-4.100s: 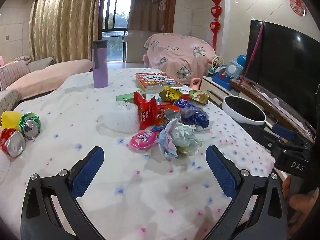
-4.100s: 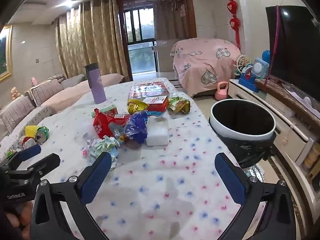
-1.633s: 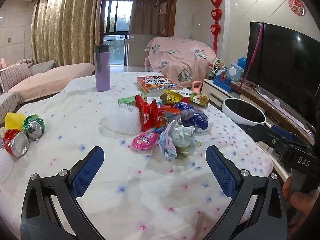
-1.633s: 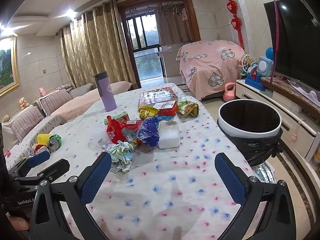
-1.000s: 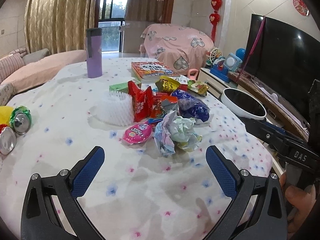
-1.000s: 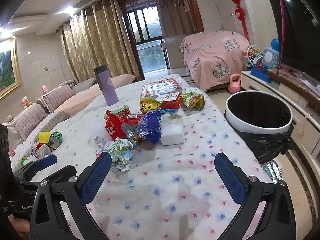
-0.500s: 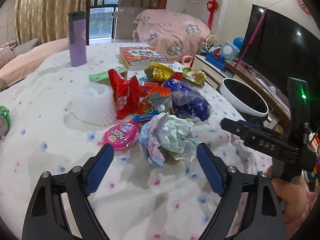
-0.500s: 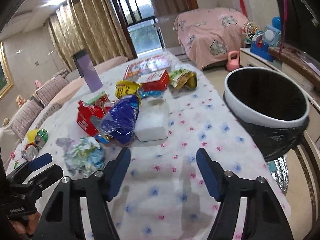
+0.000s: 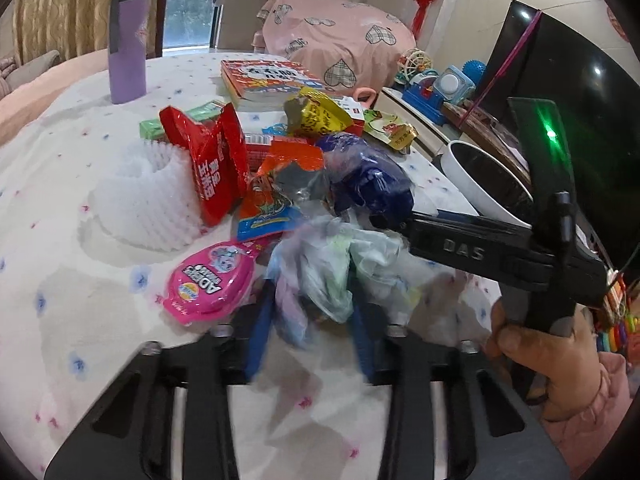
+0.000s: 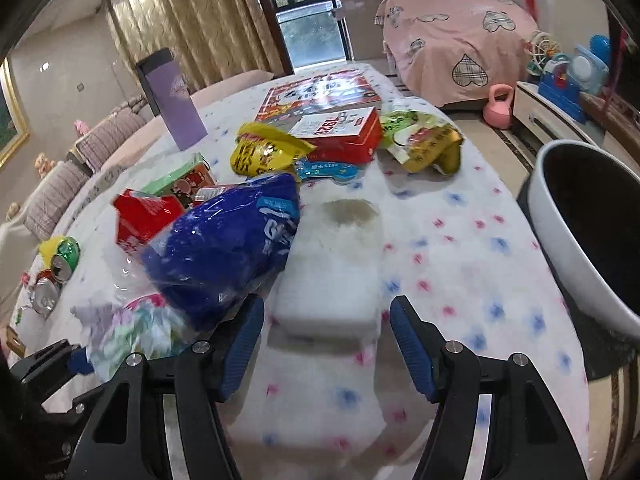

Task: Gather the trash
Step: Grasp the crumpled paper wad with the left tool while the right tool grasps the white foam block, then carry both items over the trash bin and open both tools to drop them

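Note:
Trash lies piled on the flowered tablecloth (image 9: 80, 320). My left gripper (image 9: 312, 312) is closing its jaws, and the blue pads (image 9: 260, 320) pinch a crumpled pastel paper wad (image 9: 320, 272) from both sides. In the right wrist view that wad (image 10: 128, 332) shows at the lower left. My right gripper (image 10: 326, 320) is partly open and straddles the near end of a white foam block (image 10: 332, 272), with a thin gap at each pad. A blue plastic bag (image 10: 228, 248) leans against that block's left side. The white-rimmed bin (image 10: 560, 248) with a black liner stands off the table's right edge.
A pink packet (image 9: 208, 284), red wrapper (image 9: 212, 164), white foam net (image 9: 148, 204) and yellow wrapper (image 10: 264, 152) crowd the pile. Behind stand a purple tumbler (image 10: 172, 100) and a book (image 9: 268, 80). Cans (image 10: 60, 268) lie far left. A hand (image 9: 532, 352) holds the right gripper.
Both grippers came forward and down to the pile. The left jaws narrowed from wide open onto the paper wad. The right jaws narrowed and now flank the white block.

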Demonstrator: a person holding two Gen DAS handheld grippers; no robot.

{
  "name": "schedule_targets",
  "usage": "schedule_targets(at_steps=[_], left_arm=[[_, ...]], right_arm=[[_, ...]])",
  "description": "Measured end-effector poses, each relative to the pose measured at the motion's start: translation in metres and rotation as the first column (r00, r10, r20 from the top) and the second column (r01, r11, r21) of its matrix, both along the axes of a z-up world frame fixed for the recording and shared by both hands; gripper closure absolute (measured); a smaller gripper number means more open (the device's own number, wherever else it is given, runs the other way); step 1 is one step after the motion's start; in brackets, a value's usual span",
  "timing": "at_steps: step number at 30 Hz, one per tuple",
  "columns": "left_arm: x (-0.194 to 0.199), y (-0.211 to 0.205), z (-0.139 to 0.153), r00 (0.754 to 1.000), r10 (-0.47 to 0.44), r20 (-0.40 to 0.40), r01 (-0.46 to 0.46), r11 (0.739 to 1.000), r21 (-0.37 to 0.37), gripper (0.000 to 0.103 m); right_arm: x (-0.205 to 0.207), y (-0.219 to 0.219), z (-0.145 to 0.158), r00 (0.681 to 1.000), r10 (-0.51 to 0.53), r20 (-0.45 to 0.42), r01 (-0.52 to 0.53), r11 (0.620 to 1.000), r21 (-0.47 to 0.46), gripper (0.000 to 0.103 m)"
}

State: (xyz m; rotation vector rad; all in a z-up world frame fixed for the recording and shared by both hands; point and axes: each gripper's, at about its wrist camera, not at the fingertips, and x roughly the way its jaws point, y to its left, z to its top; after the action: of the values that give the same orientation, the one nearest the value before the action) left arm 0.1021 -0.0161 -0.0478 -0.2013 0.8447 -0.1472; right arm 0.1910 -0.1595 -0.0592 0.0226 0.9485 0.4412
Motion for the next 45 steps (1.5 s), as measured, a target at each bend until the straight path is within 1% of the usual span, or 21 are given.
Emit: schedule_targets(at_steps=[2,5,8,14,18,23,30,33,41,45], left_arm=[[0.0,-0.001,0.0,1.0,-0.005,0.0,0.005,1.0,-0.001,0.082],[-0.001,-0.005,0.004,1.0,-0.02,0.012,0.02,1.0,0.0,0.084],[-0.004,-0.013,0.011,0.998,-0.048,0.034,0.048,0.999,0.001,0.084],[-0.013,-0.036,0.026,0.989,-0.123,0.078,0.124,0.992,0.004,0.084],[-0.011,-0.058,0.03,0.981,-0.176,0.076,0.176,0.984,0.008,0.084],[0.001,-0.076,0.035,0.974,-0.212,0.074,0.212,0.977,0.018,0.084],[0.028,-0.111,0.043,0.965,-0.253,0.065,0.25,0.967,0.041,0.084],[0.042,-0.128,0.047,0.961,-0.271,0.06,0.269,0.962,0.038,0.084],[0.081,-0.165,0.055,0.954,-0.294,0.053,0.293,0.956,0.031,0.084],[0.109,-0.185,0.054,0.955,-0.297,0.023,0.296,0.955,0.03,0.084]], right_arm=[[0.004,0.001,-0.004,1.0,0.002,-0.009,-0.002,1.0,-0.002,0.051],[0.001,-0.006,-0.002,1.0,-0.006,-0.001,0.006,1.0,0.016,0.053],[-0.006,-0.017,0.003,1.0,-0.028,0.015,0.027,0.999,0.031,0.053],[-0.026,-0.056,0.016,0.995,-0.096,0.028,0.094,0.993,0.072,0.053],[-0.039,-0.08,0.025,0.989,-0.142,0.04,0.139,0.987,0.086,0.053],[-0.05,-0.109,0.033,0.978,-0.201,0.057,0.195,0.976,0.102,0.053],[-0.052,-0.147,0.045,0.958,-0.274,0.084,0.264,0.958,0.113,0.053],[-0.048,-0.164,0.05,0.95,-0.297,0.095,0.286,0.951,0.115,0.053],[-0.027,-0.2,0.058,0.935,-0.335,0.113,0.325,0.94,0.104,0.053],[-0.009,-0.214,0.057,0.932,-0.345,0.111,0.336,0.937,0.092,0.053]])
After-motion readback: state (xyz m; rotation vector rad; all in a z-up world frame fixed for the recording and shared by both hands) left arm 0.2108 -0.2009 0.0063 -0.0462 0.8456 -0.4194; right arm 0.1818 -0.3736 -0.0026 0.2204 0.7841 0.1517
